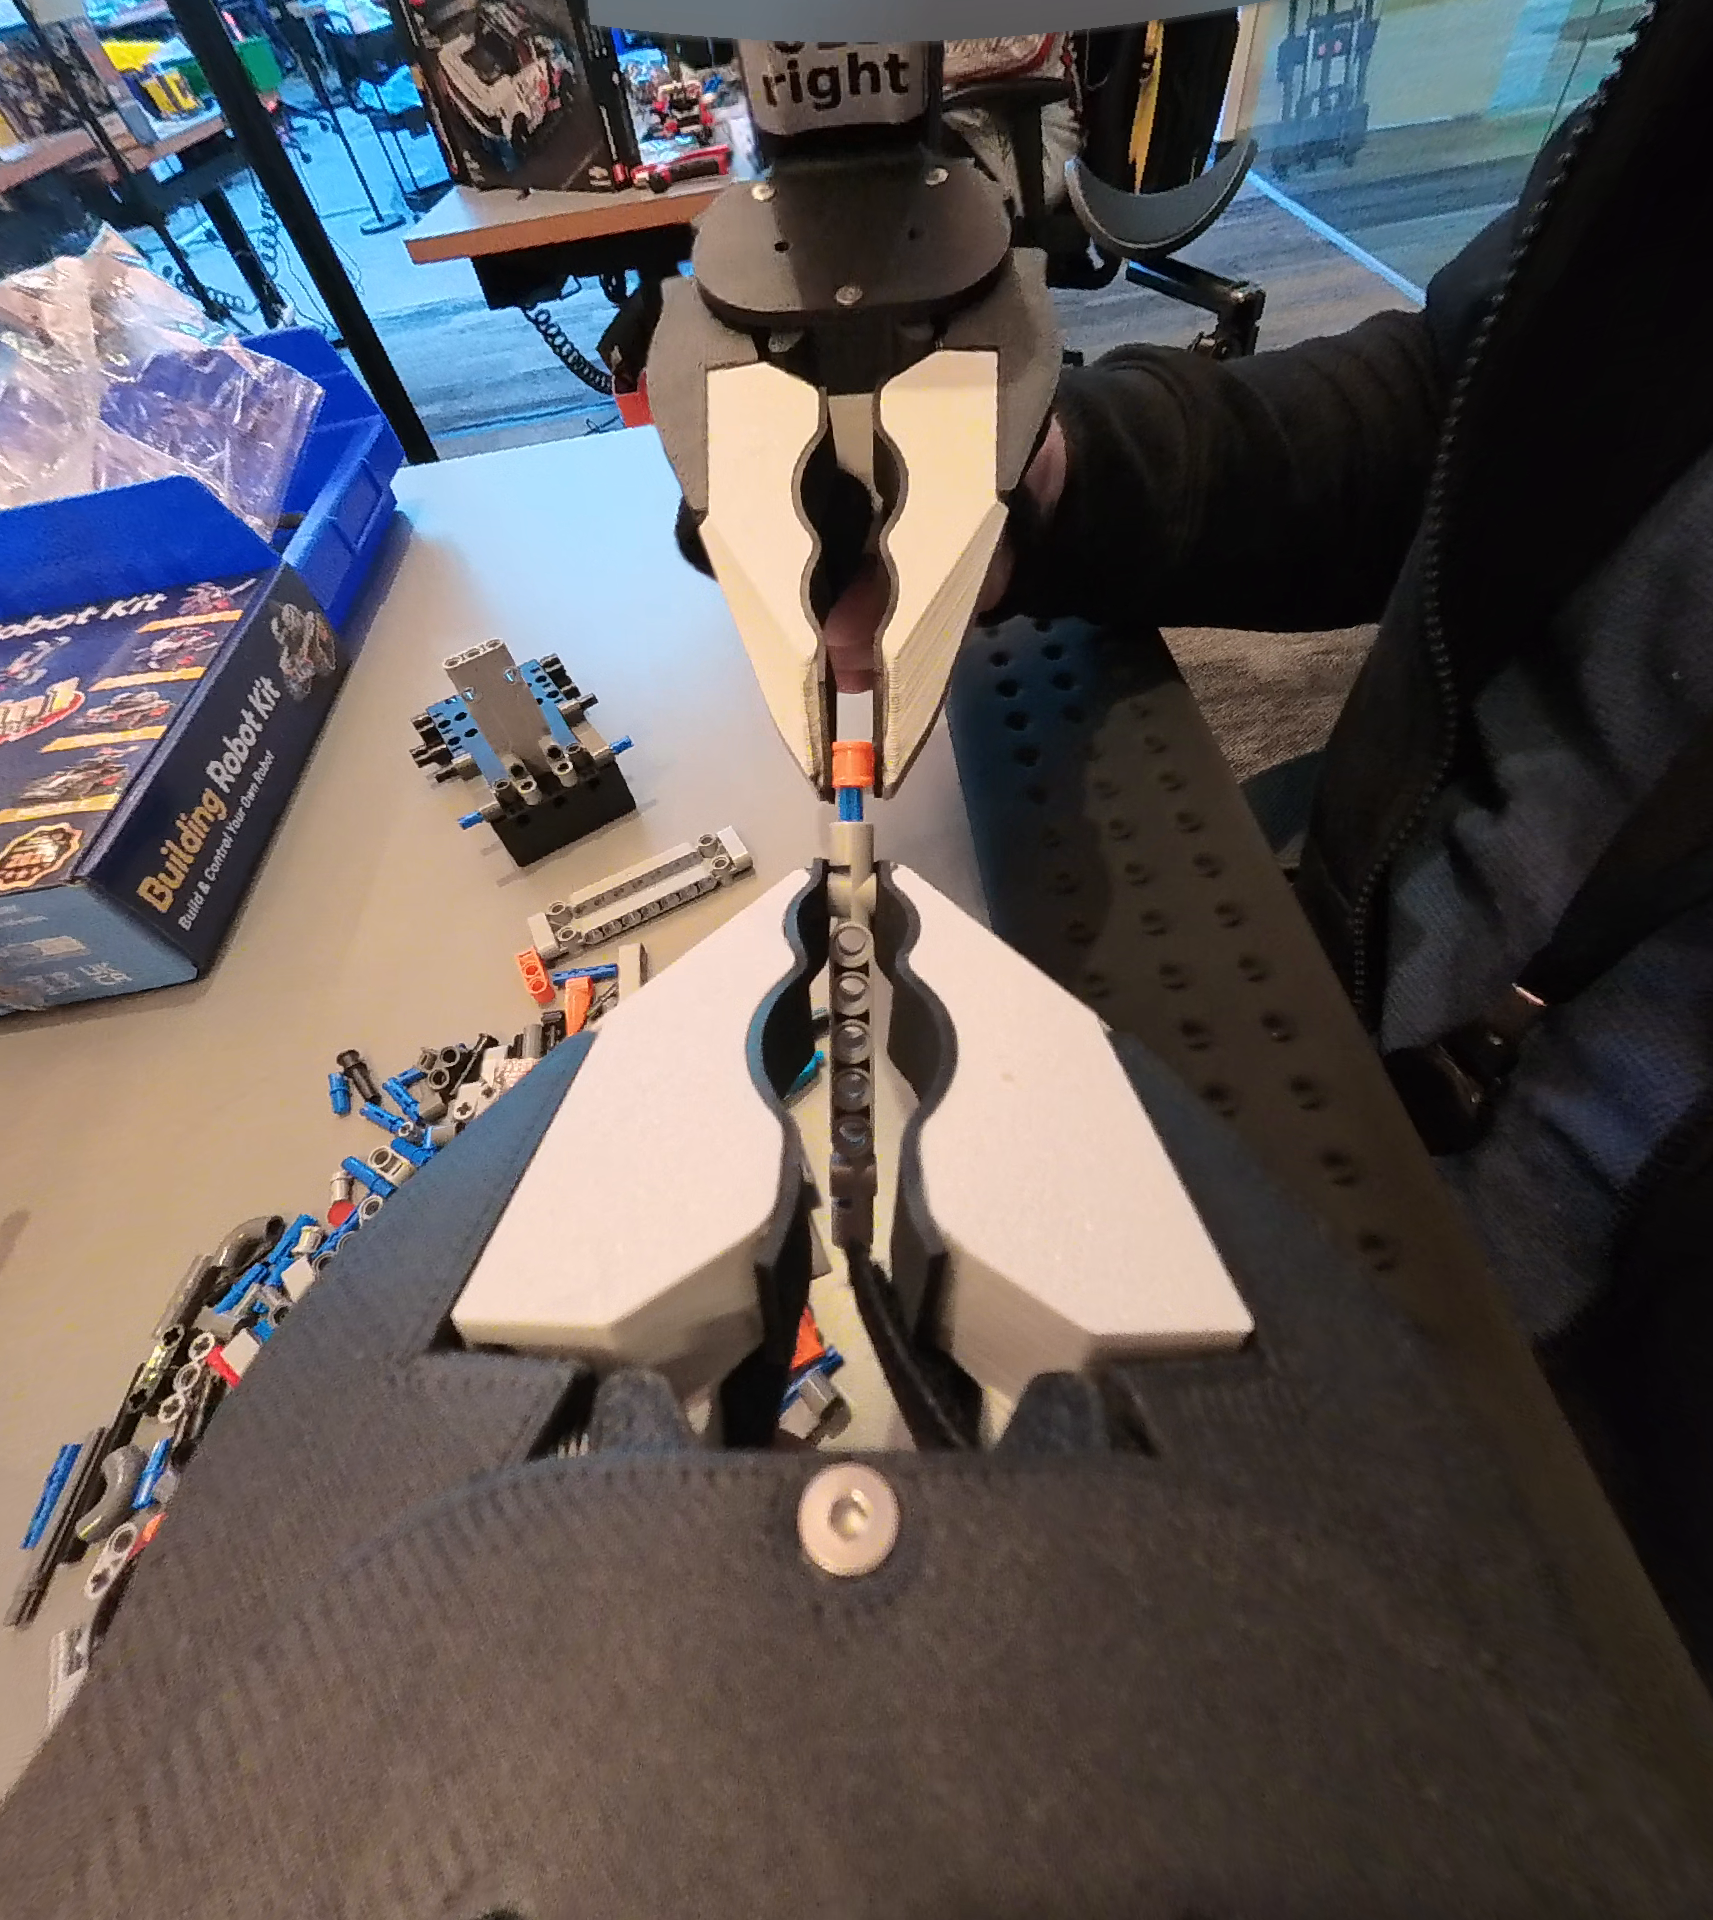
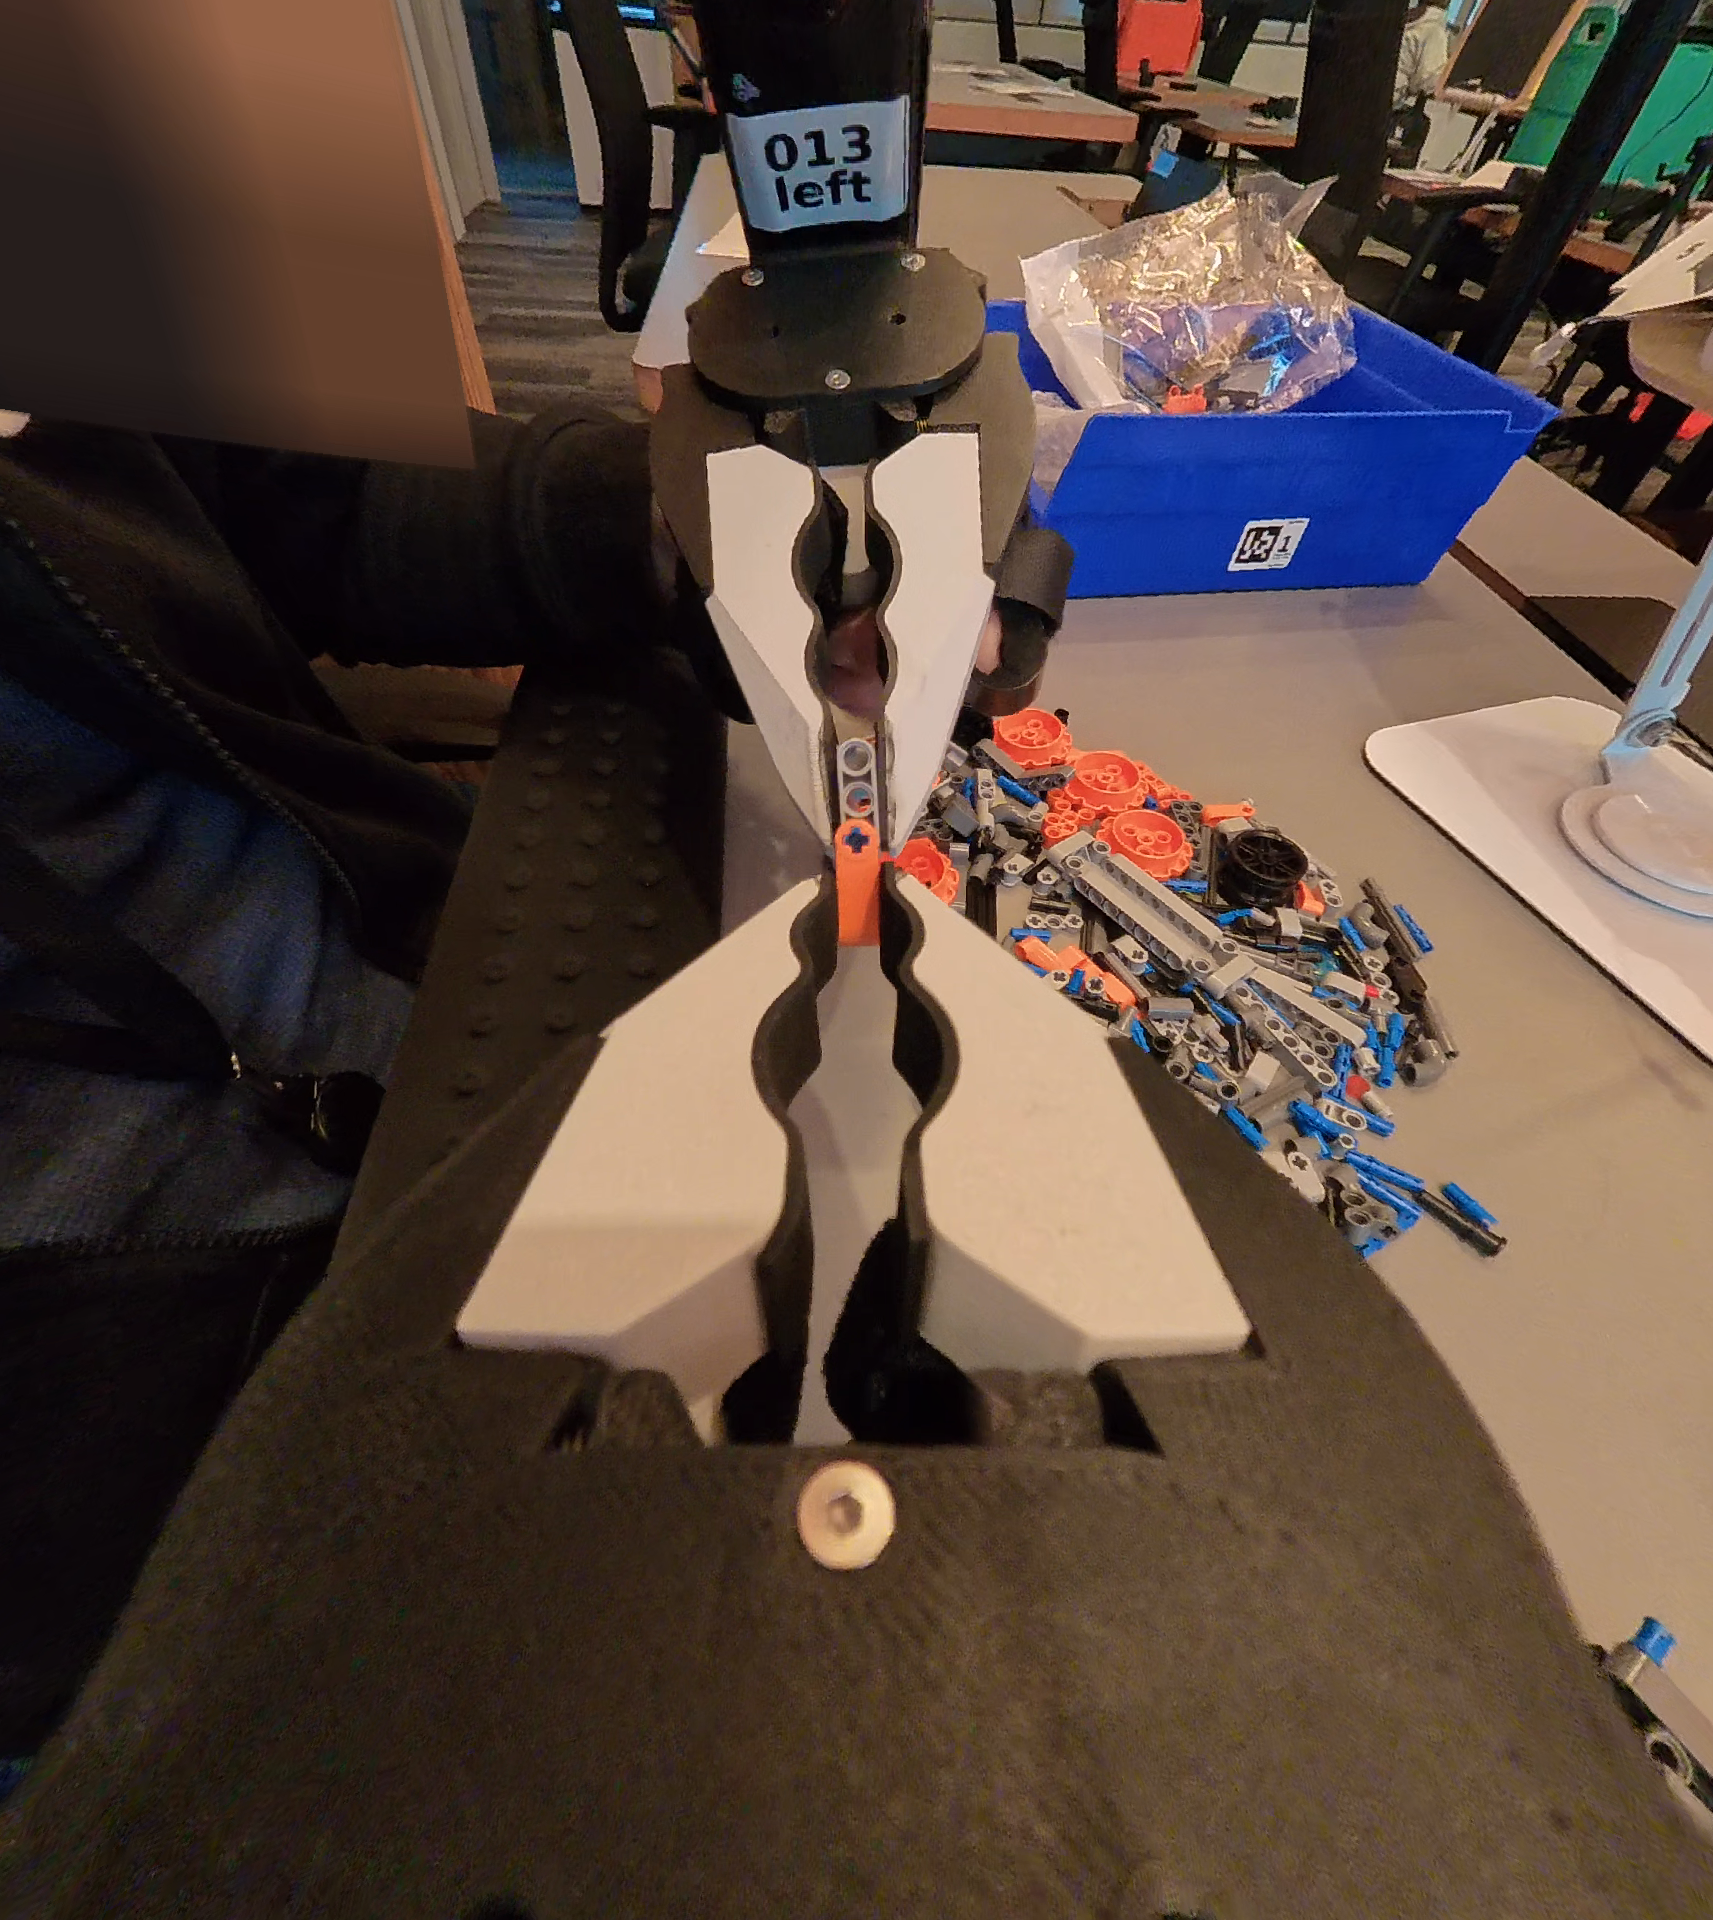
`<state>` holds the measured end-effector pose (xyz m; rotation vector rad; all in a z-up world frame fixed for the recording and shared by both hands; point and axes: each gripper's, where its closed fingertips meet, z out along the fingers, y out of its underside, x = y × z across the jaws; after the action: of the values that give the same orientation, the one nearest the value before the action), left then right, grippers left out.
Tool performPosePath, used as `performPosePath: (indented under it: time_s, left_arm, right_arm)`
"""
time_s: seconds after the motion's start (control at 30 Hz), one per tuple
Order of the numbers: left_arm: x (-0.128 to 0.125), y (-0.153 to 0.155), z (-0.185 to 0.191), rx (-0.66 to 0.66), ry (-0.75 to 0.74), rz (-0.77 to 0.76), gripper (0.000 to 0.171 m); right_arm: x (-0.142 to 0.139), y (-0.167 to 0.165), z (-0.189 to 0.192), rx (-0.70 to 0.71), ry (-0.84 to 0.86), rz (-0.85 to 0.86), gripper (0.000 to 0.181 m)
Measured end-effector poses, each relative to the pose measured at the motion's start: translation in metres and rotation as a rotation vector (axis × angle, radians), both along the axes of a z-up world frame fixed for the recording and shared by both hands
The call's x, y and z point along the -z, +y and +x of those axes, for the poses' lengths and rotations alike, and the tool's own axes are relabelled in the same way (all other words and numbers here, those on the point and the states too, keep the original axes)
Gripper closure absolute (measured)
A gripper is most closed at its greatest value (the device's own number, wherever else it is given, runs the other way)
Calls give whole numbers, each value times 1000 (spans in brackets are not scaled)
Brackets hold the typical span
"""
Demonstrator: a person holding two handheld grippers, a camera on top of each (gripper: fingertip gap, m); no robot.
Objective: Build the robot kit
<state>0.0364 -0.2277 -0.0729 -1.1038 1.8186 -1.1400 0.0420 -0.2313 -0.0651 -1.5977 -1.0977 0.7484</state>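
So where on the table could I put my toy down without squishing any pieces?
Bare table lies between the loose piece pile and the white stand base. More lies between the small black build and the blue bin. It is crowded around the pile.

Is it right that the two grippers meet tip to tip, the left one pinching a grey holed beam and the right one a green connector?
Not quite: the connector is orange, not green. The right wrist view shows the right gripper shut on the orange connector, tip to tip with the left gripper, which pinches the grey holed beam.
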Motion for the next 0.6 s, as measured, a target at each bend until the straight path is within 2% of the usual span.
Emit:
performPosePath:
  time_s: [0.33, 0.6]
  left_arm:
    - [-3, -1, 0, 8, -14, -7, 166]
    - [-2, 1, 1, -13, 0, 84, 166]
  right_arm:
    - [-3, 0, 0, -4, 21, -7, 175]
    - [-1, 1, 1, 4, 16, -23, 175]
